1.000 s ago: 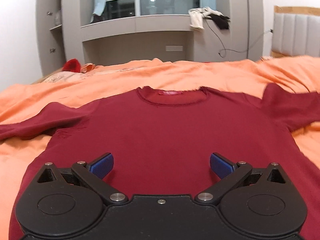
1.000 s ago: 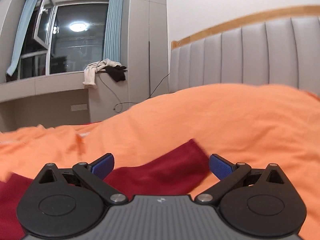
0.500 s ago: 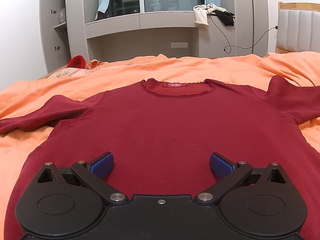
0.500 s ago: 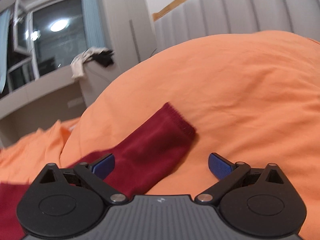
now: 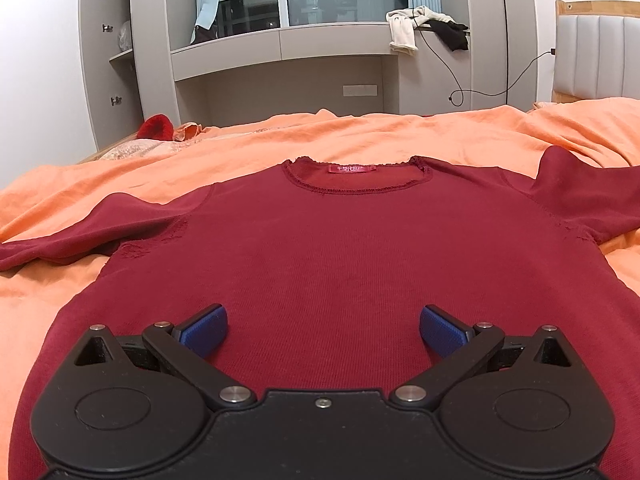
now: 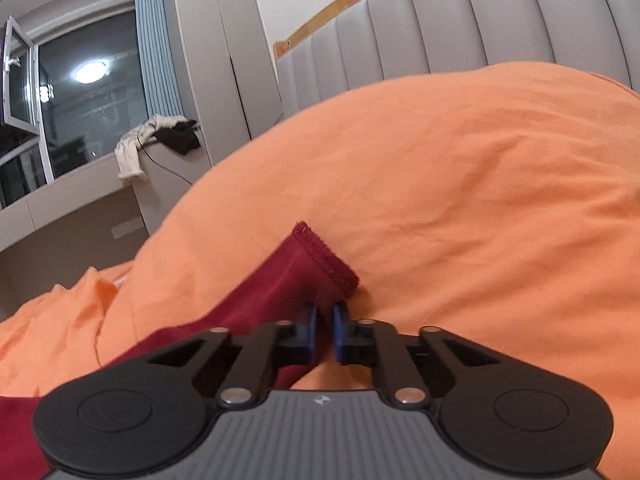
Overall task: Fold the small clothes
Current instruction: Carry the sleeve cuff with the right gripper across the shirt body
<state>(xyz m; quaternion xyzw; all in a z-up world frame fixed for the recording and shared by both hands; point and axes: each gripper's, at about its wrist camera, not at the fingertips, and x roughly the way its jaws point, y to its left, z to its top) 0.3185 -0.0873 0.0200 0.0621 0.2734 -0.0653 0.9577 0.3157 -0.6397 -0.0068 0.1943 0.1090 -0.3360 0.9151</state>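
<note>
A dark red long-sleeved shirt [image 5: 340, 240] lies flat on the orange duvet [image 5: 380, 136], neck and red label [image 5: 351, 168] at the far side. One sleeve trails off left, the other off right. My left gripper [image 5: 323, 330] hovers open over the shirt's lower body, with nothing between its blue pads. In the right wrist view the shirt's right sleeve [image 6: 288, 272] lies up a mound of duvet. My right gripper [image 6: 325, 330] is closing on it, and its blue pads pinch the fabric just below the cuff.
A padded grey headboard [image 6: 460, 28] rises behind the duvet mound [image 6: 460, 180]. Beyond the bed's far edge stands a grey window ledge [image 5: 280, 44] with draped clothes [image 5: 404, 32] and a hanging cable. A red item [image 5: 154, 127] lies at the bed's far left corner.
My right gripper rolled, moved in along the sleeve, and went from wide open to pinched on the fabric near the cuff. The left gripper stays open over the shirt.
</note>
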